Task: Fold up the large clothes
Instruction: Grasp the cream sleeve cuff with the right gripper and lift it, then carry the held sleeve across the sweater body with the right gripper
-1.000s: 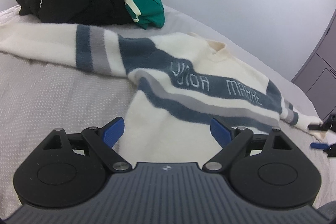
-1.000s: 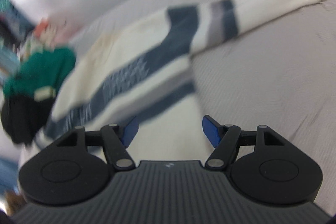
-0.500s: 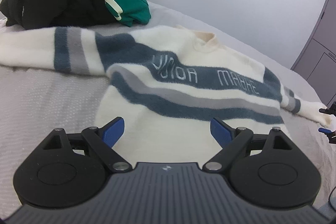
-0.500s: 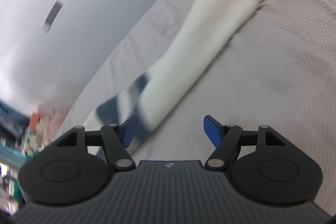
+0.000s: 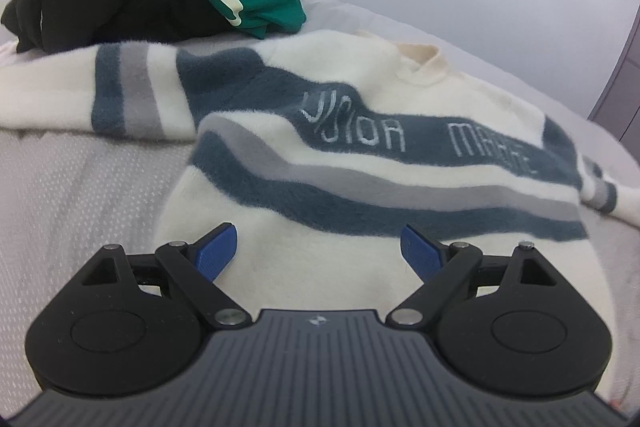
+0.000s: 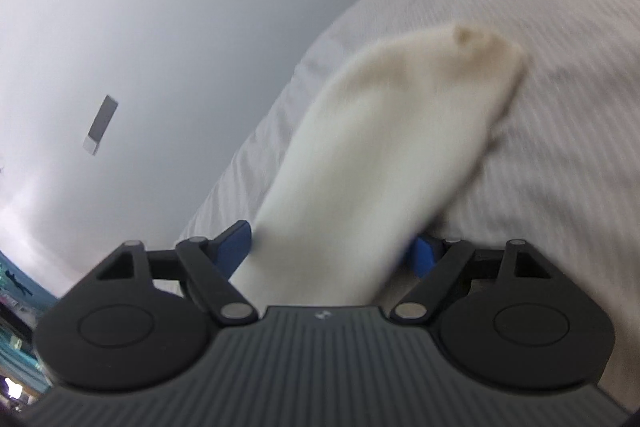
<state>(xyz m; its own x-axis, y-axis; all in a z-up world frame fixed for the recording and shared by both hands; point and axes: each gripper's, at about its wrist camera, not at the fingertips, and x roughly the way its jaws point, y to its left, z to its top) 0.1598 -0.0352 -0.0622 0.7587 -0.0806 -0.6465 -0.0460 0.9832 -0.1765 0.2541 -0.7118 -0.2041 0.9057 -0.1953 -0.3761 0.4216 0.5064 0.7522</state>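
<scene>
Sweater [image 5: 360, 163] flat on bed [image 5: 80, 195], ahead of left gripper [image 5: 318, 247], jaws apart. Right gripper [image 6: 332, 251] jaws apart, straddling sleeve [image 6: 384, 147], unclamped. Risk: closing catches bedcover; sleeve slips.

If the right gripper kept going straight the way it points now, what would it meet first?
The cream sleeve of the sweater: it already lies between the open fingers of the right gripper, running forward to its cuff on the grey bedspread. Whether the pads touch it yet is unclear through the blur.
</scene>
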